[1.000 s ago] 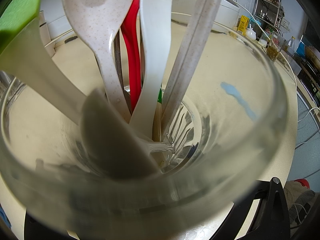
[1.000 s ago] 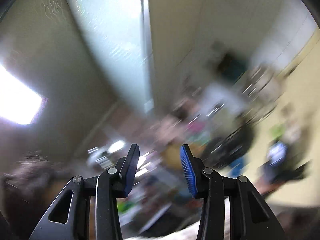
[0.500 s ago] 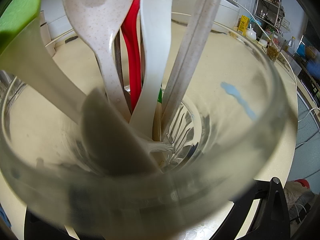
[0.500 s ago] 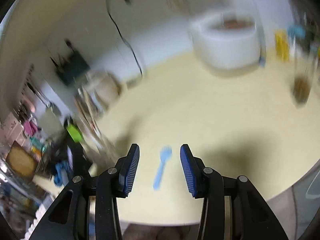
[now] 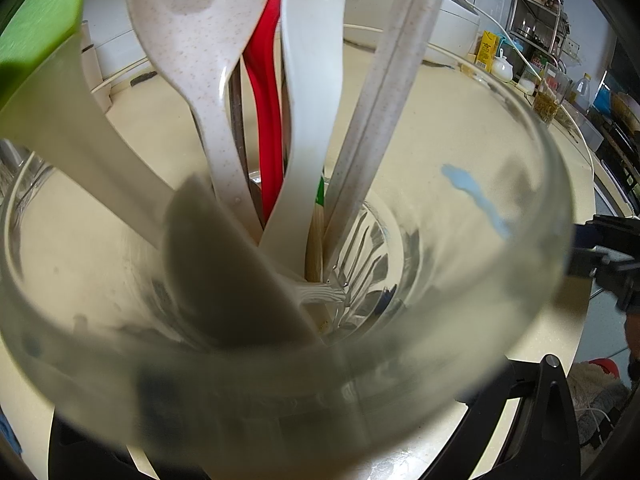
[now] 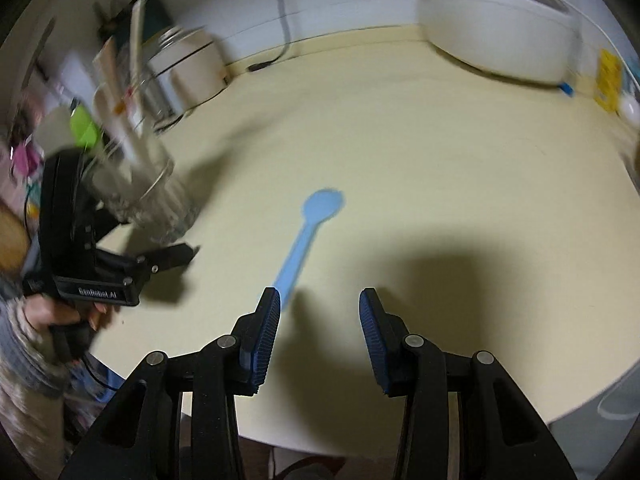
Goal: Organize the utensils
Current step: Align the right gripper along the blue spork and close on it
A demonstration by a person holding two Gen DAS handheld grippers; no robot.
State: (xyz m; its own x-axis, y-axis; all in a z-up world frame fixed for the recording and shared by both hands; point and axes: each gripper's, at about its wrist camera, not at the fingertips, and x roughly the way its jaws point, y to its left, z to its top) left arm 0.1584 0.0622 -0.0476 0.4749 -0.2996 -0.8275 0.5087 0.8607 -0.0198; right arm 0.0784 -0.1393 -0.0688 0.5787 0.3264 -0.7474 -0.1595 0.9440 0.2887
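Observation:
A clear glass (image 5: 460,320) fills the left wrist view, and my left gripper (image 6: 160,236) is shut on it. Inside stand a speckled spoon (image 5: 192,20), a red handle (image 5: 268,100), a white fork (image 5: 308,80), speckled chopsticks (image 5: 384,92) and metal forks (image 5: 360,256). A light blue spoon (image 6: 304,236) lies flat on the cream table (image 6: 440,152), bowl away from me. My right gripper (image 6: 316,300) hangs just above the table. Its jaws are closing with nothing between them, and the spoon's handle end sits just ahead of its left fingertip. The blue spoon (image 5: 476,196) also shows through the glass.
A white rice cooker (image 6: 496,20) stands at the back right, with a yellow carton (image 6: 608,76) beside it. A white canister (image 6: 192,64) and a dark cable (image 6: 276,12) sit at the back left. The table's near edge runs under my right gripper.
The right gripper has swung down from facing the room to facing the table and has come close to the blue spoon. The left gripper and the glass have kept still.

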